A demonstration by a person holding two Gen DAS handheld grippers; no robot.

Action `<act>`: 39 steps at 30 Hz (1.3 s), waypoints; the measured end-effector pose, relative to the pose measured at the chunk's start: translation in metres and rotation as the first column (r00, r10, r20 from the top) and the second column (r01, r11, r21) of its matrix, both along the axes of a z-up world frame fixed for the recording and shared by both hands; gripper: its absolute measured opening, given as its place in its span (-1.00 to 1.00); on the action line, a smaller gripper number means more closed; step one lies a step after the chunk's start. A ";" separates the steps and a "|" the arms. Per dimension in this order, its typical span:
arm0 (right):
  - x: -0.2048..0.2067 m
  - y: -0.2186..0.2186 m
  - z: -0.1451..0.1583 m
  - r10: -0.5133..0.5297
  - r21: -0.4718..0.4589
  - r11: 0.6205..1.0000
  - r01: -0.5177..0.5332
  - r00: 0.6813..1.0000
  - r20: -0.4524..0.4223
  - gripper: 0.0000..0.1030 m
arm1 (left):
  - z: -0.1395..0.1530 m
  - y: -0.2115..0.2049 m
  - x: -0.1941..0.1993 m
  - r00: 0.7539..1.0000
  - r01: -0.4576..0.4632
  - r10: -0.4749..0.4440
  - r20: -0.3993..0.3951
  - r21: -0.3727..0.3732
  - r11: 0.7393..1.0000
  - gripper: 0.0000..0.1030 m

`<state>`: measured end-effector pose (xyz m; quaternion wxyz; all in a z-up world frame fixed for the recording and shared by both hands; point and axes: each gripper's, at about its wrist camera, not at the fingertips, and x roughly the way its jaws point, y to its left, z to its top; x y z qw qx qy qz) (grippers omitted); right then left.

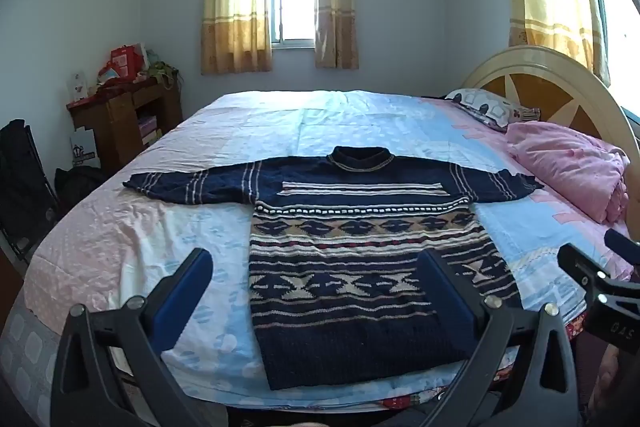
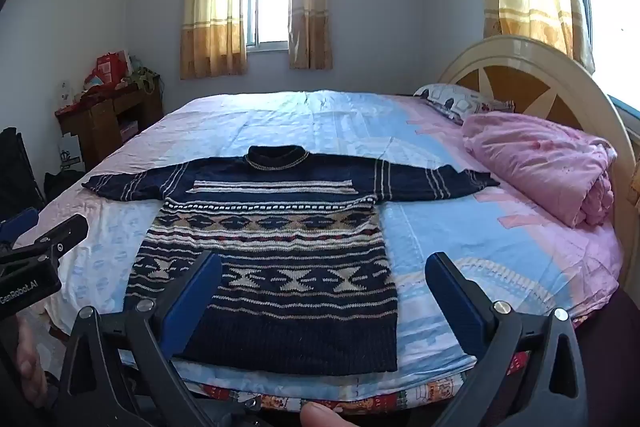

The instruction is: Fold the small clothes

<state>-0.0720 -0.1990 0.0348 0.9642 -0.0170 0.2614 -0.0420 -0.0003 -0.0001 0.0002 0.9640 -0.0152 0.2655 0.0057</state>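
Note:
A navy knitted sweater [image 1: 352, 259] with beige patterned bands lies flat on the bed, face up, both sleeves spread out sideways, collar pointing away. It also shows in the right wrist view [image 2: 276, 251]. My left gripper [image 1: 316, 287] is open and empty, held above the sweater's near left hem area. My right gripper [image 2: 324, 291] is open and empty, held above the sweater's near right hem area. Neither gripper touches the sweater.
The bed [image 1: 168, 239] has a pink and blue sheet. A rolled pink quilt [image 1: 572, 167] and a pillow [image 1: 488, 109] lie at the right by the headboard [image 1: 552, 83]. A wooden cabinet [image 1: 120, 115] stands at the left wall. The right gripper shows at the left wrist view's right edge [image 1: 600, 283].

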 end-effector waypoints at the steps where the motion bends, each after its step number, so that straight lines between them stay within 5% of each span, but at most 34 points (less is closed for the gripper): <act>1: -0.001 0.000 0.001 -0.002 -0.004 1.000 0.002 1.000 0.004 0.98 | 0.000 0.000 0.000 1.000 -0.001 0.001 0.005 0.005 1.000 1.00; 39: 0.010 0.000 -0.011 0.022 0.030 0.999 -0.020 0.998 -0.052 0.98 | -0.005 -0.002 0.001 1.000 0.022 -0.022 -0.006 -0.019 1.000 1.00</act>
